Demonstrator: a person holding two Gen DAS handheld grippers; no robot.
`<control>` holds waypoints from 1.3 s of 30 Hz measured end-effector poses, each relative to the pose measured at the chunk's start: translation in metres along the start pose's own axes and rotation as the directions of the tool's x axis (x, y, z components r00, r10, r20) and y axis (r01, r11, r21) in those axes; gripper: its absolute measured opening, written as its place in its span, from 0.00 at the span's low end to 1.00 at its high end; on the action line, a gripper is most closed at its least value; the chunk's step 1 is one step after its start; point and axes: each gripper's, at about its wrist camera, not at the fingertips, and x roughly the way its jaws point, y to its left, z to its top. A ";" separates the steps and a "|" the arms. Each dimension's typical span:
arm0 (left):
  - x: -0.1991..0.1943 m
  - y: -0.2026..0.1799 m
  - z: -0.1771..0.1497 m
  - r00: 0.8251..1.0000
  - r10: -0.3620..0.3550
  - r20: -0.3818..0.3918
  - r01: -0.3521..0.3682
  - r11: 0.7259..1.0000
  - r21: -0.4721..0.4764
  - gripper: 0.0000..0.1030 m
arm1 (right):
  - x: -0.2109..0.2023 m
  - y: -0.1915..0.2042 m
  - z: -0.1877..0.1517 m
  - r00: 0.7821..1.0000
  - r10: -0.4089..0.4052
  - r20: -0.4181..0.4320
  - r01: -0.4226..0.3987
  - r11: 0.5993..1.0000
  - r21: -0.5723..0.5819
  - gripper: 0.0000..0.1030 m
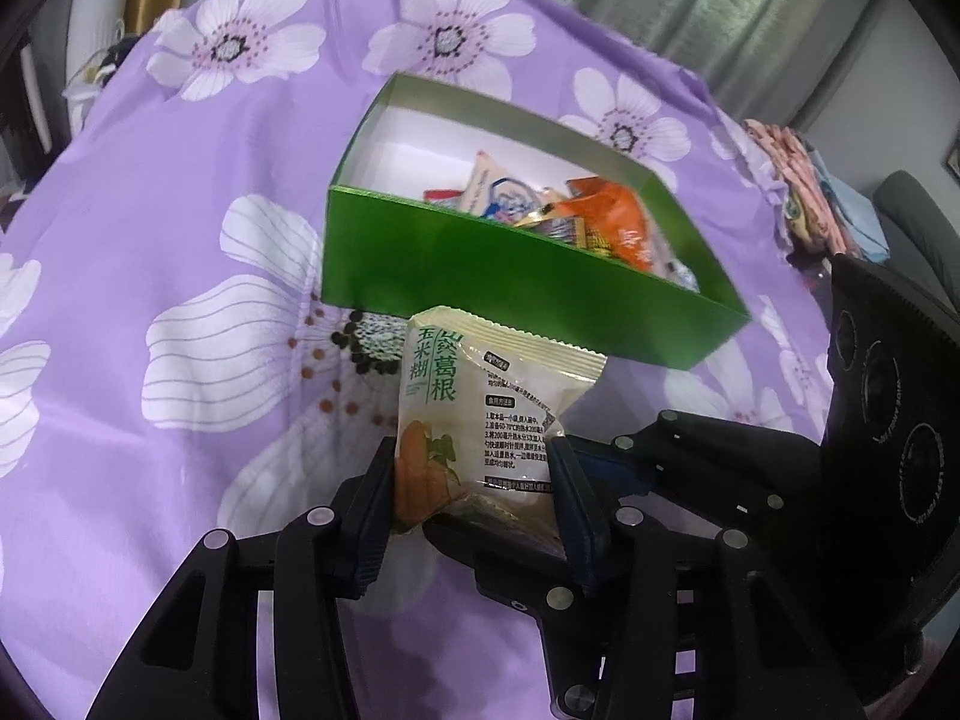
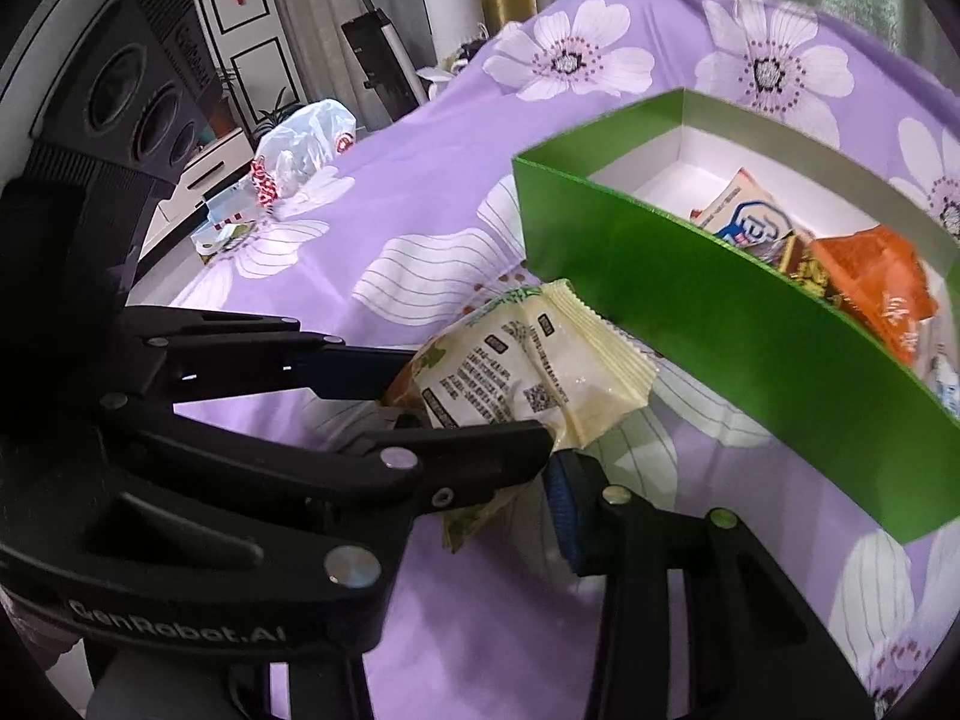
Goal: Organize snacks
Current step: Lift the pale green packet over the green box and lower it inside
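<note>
The purple flowered cloth is carrying a green box, which is already holding several snacks, an orange bag among them. A cream packet is sitting outside the box, just near of its near wall. Both grippers are clamping it with narrow jaws: the left gripper is holding its lower sides, and the right gripper is pinching a lower corner.

With two grippers sharing one slack packet, any uneven pull is likely risking a tear or a slip. The near wall is also standing in the way, so a low carry is probably going to knock the light box.

The left view is showing the packet's printed face and the box's empty far-left corner. The right view is showing the crimped seam edge-on, the left gripper's fingers from the side, and a plastic bag far left.
</note>
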 end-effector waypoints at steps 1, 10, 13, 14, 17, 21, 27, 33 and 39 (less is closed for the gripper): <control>-0.003 -0.003 -0.001 1.000 -0.001 0.006 0.001 1.000 0.005 0.47 | -0.005 0.002 -0.001 1.000 0.000 0.005 0.000 1.000 -0.003 0.40; -0.030 -0.040 -0.009 0.999 -0.007 0.048 0.004 0.998 0.067 0.47 | -0.049 0.010 -0.013 0.998 -0.020 0.062 0.021 1.000 -0.009 0.40; -0.035 -0.052 -0.010 0.998 -0.007 0.055 0.002 0.996 0.087 0.47 | -0.062 0.011 -0.017 0.996 -0.031 0.081 0.032 0.999 -0.008 0.39; -0.037 -0.055 -0.010 0.998 -0.007 0.057 0.002 0.996 0.092 0.47 | -0.066 0.011 -0.019 0.995 -0.036 0.088 0.037 0.999 -0.008 0.40; -0.040 -0.066 -0.012 0.998 -0.007 0.061 0.000 0.994 0.112 0.47 | -0.076 0.011 -0.022 0.994 -0.043 0.104 0.043 0.999 -0.002 0.40; -0.042 -0.079 -0.013 0.998 -0.008 0.061 -0.001 0.990 0.140 0.47 | -0.089 0.009 -0.029 0.991 -0.051 0.122 0.050 0.999 0.009 0.40; -0.046 -0.097 -0.006 0.997 -0.009 0.076 -0.004 0.984 0.175 0.47 | -0.104 0.002 -0.033 0.986 -0.063 0.152 0.060 0.998 0.025 0.40; -0.047 -0.110 0.014 0.993 -0.024 0.112 0.000 0.977 0.212 0.47 | -0.119 -0.011 -0.019 0.976 -0.095 0.198 0.091 0.995 0.031 0.40; -0.046 -0.119 0.035 0.991 -0.036 0.132 0.003 0.971 0.241 0.47 | -0.127 -0.025 -0.004 0.965 -0.121 0.234 0.116 0.993 0.034 0.40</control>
